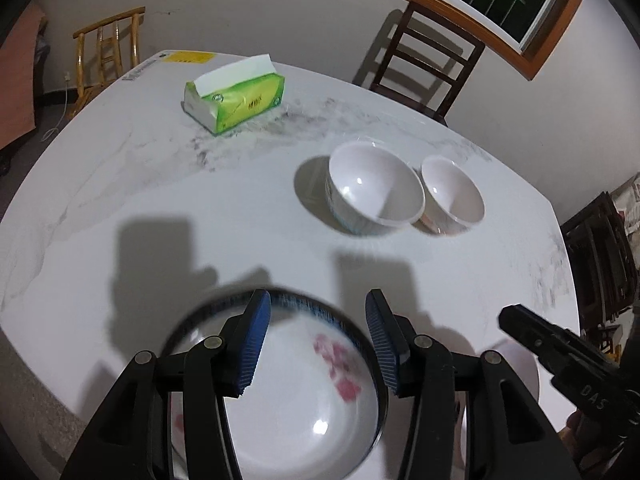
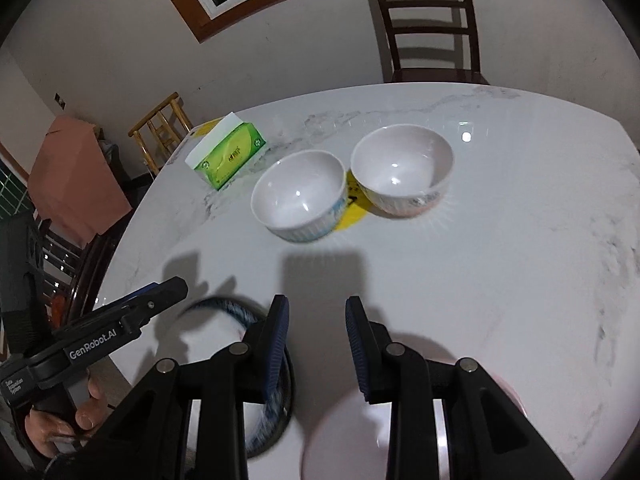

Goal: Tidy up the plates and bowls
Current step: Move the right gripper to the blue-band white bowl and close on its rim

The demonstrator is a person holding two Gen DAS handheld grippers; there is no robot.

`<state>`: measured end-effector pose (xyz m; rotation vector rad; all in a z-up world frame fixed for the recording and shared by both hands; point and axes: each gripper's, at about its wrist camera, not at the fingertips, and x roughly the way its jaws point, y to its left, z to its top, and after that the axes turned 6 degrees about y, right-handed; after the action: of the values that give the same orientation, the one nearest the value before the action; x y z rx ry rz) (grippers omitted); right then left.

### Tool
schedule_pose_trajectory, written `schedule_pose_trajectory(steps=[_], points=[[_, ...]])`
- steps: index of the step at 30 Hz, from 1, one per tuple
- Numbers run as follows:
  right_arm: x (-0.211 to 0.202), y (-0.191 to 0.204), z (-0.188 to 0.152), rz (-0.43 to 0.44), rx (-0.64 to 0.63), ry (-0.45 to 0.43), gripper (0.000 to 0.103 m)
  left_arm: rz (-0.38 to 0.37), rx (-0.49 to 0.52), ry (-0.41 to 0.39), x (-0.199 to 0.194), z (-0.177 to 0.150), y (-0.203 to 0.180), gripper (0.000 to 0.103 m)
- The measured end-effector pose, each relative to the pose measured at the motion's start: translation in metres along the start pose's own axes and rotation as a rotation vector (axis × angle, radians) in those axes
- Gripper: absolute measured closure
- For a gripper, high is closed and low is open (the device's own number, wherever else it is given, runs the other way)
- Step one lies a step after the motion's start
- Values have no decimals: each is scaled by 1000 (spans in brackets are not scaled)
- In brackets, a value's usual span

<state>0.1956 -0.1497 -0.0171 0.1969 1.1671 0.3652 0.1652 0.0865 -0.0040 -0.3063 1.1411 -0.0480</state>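
A plate with a dark blue rim and pink flowers (image 1: 304, 400) lies on the white marble table (image 1: 160, 184) right under my left gripper (image 1: 318, 340). The blue pads stand apart above it and press on nothing. Beside it to the right lies a plain white plate (image 2: 348, 432), below my right gripper (image 2: 316, 344), whose jaws are also apart and empty. Two white bowls stand side by side farther back: a larger one (image 1: 376, 188) and a smaller one (image 1: 452, 192). The right wrist view shows the flowered plate (image 2: 216, 336) partly hidden by a finger.
A green tissue box (image 1: 236, 96) stands at the back left of the table. A yellow sticker (image 2: 352, 212) lies between the bowls. A dark wooden chair (image 1: 424, 60) and a bamboo chair (image 1: 108, 48) stand beyond the table's far edge.
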Motion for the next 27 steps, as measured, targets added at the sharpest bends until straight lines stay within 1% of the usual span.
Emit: schedule_pose_trajectory(steps=[4,8,12,16,23,26,27], points=[[24,1,25,12,33,24,73,-15,-20,8,13,26,5,58],[45,1,46,-10,43,28,73,-45,-41,17,29,49,7,58],[65,1,63,-27,61,46,73,-48,-50,18,46,69,5,59],[81,-2,77,-50,72,56,73,-53,-58,35,65,86,4,59],[108,-6,87,-69,80,90,73,-45,-66,76,97,101,2,60],[114,-9,88,-68,81,95,74,-37,-59,88,107,101,-1,62],[116,-9,88,-67,82,97,75,-37,-58,92,110,101,-1,64]])
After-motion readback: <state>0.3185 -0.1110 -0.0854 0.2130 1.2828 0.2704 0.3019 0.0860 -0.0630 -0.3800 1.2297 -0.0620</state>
